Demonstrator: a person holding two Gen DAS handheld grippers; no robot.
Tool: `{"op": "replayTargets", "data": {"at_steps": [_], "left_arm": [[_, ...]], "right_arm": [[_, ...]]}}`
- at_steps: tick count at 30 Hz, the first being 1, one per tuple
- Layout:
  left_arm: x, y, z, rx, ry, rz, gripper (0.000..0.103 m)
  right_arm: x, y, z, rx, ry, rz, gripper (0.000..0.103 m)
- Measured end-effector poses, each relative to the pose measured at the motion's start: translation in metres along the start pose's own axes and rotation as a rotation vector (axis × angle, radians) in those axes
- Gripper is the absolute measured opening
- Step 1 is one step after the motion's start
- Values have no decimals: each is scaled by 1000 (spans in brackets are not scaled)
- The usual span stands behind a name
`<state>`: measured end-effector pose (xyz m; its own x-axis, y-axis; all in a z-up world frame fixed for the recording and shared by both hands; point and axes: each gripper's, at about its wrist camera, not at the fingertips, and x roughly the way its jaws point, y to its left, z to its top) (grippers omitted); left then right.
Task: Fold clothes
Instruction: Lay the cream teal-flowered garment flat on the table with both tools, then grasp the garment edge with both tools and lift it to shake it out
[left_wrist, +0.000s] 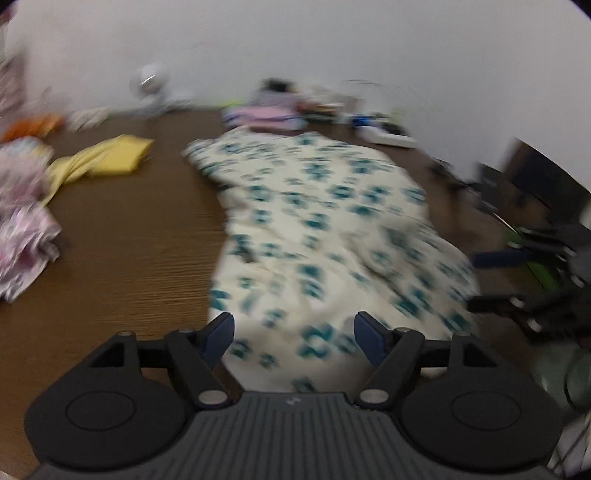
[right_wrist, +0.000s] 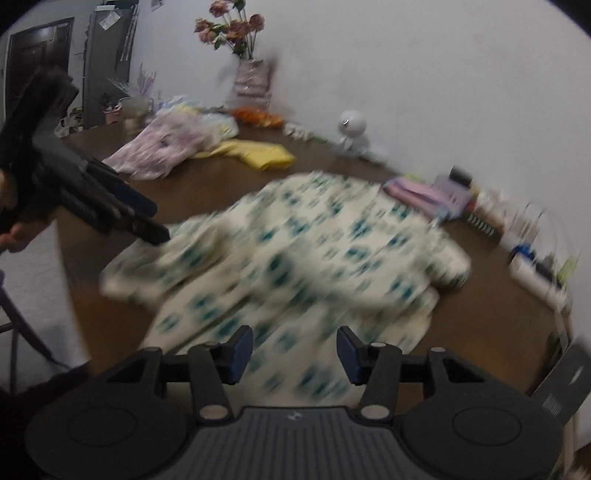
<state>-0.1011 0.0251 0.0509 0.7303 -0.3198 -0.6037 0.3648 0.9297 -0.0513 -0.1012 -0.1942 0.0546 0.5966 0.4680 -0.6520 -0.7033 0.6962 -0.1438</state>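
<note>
A cream garment with a teal print lies spread and rumpled on the brown table, blurred by motion. My left gripper is open over the garment's near edge, and nothing sits between its blue pads. My right gripper is also open and empty, hovering over the garment at its near hem. In the right wrist view the left gripper reaches the garment's left edge. In the left wrist view the right gripper is at the garment's right edge.
A yellow cloth and pink floral clothes lie at the left. Folded pink clothes sit by the wall, with small clutter beside them. A flower vase and a small white device stand at the back.
</note>
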Motion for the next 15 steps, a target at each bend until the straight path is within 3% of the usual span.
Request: {"op": "replayTargets", "data": {"at_steps": [2,4,7,10,12,13,15], "left_arm": [[-3,2,-32,-11,38,-45,81],[7,-1,-31,11,62,-38,80],[17,-3,-39,20,76,2,55],[23,-5,-44,21,80,33,39],[23,-6,-45,14,75,48,3],[20,-6,-43,10,60,57,3],[6,-6,-32,-1,-3,81,2]], "right_arm": [[-3,-8,-7,54,-23,7,52],[-10,-13,-11,87,-47,24,54],[-8,-3,-17,53,-41,31,55],[4,3,-27,72,-24,-11,53],[9,-2,-28,160,-34,0,35],[11,-6,-27,209,-39,10,2],[12,-7,-21,242,-42,-38,0]]}}
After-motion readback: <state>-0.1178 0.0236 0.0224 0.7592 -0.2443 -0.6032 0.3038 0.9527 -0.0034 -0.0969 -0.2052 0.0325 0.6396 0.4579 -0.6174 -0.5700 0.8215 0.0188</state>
